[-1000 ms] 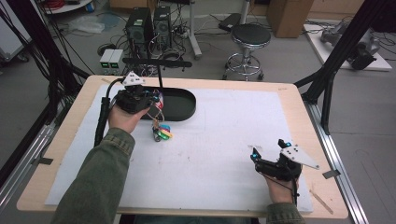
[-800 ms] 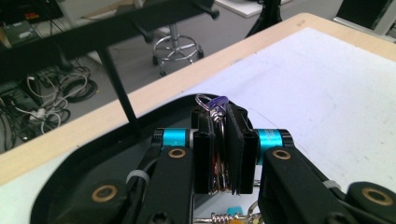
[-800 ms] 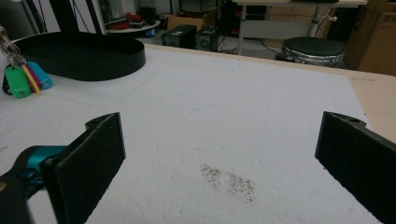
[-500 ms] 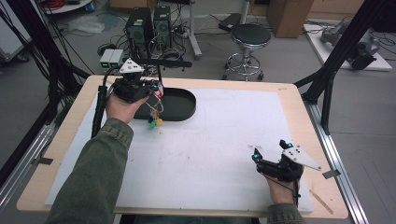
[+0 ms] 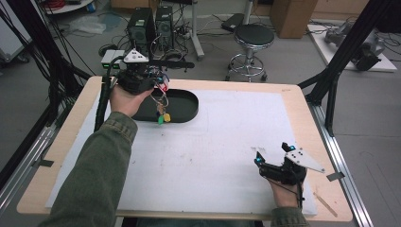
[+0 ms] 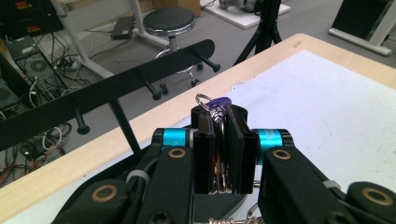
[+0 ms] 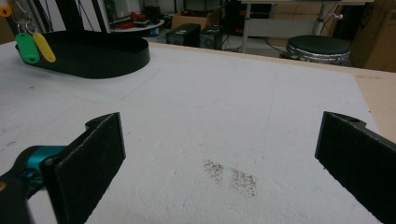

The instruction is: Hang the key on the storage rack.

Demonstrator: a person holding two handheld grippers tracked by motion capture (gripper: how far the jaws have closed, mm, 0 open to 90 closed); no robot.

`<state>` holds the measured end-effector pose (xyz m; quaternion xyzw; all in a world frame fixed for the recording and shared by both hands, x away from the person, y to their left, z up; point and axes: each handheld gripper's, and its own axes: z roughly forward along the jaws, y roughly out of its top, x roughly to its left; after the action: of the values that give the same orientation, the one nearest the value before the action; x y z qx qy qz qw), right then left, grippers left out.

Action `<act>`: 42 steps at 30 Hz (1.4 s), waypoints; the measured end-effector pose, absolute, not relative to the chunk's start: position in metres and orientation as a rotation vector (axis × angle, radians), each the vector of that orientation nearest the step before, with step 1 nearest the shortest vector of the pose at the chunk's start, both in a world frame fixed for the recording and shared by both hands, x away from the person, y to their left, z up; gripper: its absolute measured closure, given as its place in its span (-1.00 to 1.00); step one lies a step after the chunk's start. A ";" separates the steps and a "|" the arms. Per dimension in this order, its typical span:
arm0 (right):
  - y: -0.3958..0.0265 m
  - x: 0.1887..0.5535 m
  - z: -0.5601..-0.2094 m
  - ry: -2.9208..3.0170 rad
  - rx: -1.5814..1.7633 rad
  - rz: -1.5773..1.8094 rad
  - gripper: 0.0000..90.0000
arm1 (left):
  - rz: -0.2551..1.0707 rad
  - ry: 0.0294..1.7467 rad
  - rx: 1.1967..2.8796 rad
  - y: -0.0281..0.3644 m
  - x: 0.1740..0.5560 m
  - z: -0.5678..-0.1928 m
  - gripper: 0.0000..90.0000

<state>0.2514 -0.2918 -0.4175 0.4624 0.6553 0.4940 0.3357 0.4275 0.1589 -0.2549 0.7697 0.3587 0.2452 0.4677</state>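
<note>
The left gripper (image 5: 152,84) is clenched on the key ring (image 6: 212,103), lifted just before the peg rack (image 6: 116,84); hanging it there remains. The right gripper (image 5: 276,163), well away from that rack, rests spread and empty on the surface (image 5: 227,142).

This is a robotics lab: a wooden table (image 5: 61,156) inside a black metal frame (image 5: 340,61), 2 computer towers (image 5: 151,21), loose cables (image 5: 175,33), a stool (image 5: 253,38) and cardboard boxes (image 5: 288,12).
</note>
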 end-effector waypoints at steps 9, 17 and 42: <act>-0.293 0.248 -0.417 1.713 1.203 1.293 -0.99 | 0.608 0.918 1.816 0.173 0.440 -0.246 0.81; -0.295 0.246 -0.418 1.728 1.196 1.288 -0.99 | 0.644 0.935 1.807 0.173 0.455 -0.236 0.81; -0.299 0.242 -0.419 1.725 1.214 1.292 -0.99 | 0.683 0.939 1.832 0.149 0.492 -0.220 0.81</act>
<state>0.2417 -0.2987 -0.4188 0.4638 0.6589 0.4934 0.3276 0.4924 0.1487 -0.2201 0.7468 0.3829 0.2782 0.4672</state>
